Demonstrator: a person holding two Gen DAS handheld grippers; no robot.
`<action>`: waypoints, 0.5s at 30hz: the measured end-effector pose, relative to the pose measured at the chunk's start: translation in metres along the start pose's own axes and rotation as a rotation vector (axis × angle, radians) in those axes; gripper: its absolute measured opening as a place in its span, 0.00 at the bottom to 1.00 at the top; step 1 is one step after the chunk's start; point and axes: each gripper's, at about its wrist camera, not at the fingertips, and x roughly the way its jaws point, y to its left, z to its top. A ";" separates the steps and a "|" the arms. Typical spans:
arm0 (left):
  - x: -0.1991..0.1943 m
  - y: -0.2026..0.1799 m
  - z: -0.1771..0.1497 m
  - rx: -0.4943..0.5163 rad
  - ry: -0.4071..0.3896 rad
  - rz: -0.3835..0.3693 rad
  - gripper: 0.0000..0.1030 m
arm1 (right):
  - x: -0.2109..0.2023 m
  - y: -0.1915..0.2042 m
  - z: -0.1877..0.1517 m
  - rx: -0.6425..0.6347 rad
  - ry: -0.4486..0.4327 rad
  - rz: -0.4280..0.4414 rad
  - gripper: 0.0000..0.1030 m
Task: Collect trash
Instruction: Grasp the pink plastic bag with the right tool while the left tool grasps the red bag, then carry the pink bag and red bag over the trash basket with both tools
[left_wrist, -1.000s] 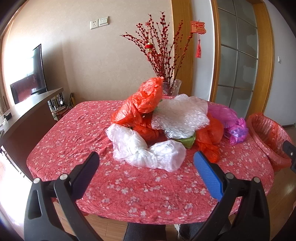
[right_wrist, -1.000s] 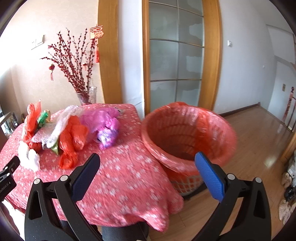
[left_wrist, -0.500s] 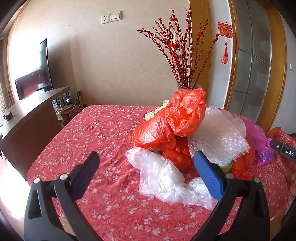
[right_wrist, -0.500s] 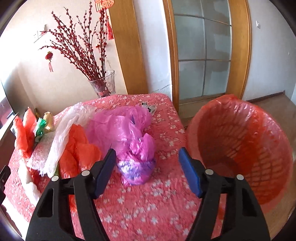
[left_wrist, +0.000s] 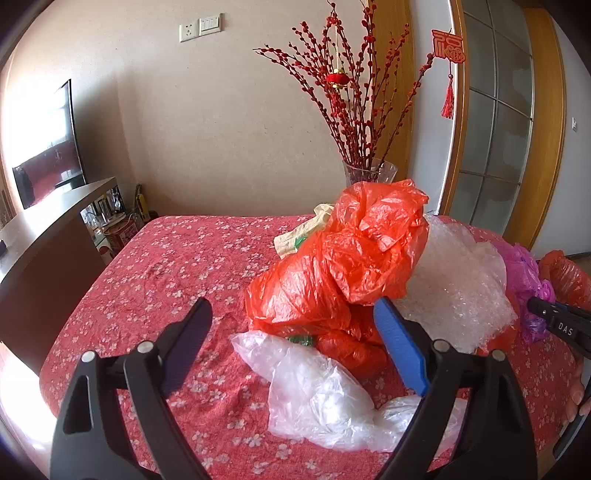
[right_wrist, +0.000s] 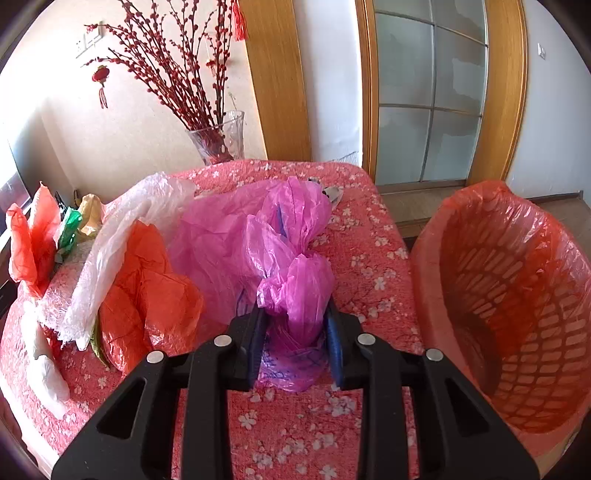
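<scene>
**Plastic Litter Heaped on Flowered Table**

A table (left_wrist: 155, 280) draped in red cloth printed with small white blossoms. Piled toward its far right: crumpled orange-red bags (left_wrist: 343, 266), bubble wrap (left_wrist: 454, 291), a clear plastic bag (left_wrist: 317, 395) sprawled nearest the camera, a knotted magenta bag (right_wrist: 291, 266) close to the edge, scraps of green and cream. At the back, a glass vase (right_wrist: 221, 138) of red berry branches. Left half bare cloth.

On the table (right_wrist: 373, 240), a heap of plastic bags (left_wrist: 343, 280) lay before the vase (right_wrist: 221, 140) at the far edge, with bubble wrap (left_wrist: 454, 284) to its right, a knotted bag (right_wrist: 295, 295) beyond that between the right gripper (right_wrist: 295, 343) jaws, and the lined basket (right_wrist: 517, 314) off the table's right side.
</scene>
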 end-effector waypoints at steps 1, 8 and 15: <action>0.002 0.000 0.002 0.002 0.001 -0.003 0.83 | -0.004 -0.002 0.000 0.002 -0.010 -0.007 0.26; 0.018 -0.001 0.012 0.014 0.019 -0.007 0.83 | -0.019 -0.015 -0.002 0.026 -0.040 -0.017 0.24; 0.040 0.006 0.015 0.014 0.067 -0.074 0.74 | -0.021 -0.023 -0.007 0.045 -0.023 -0.015 0.24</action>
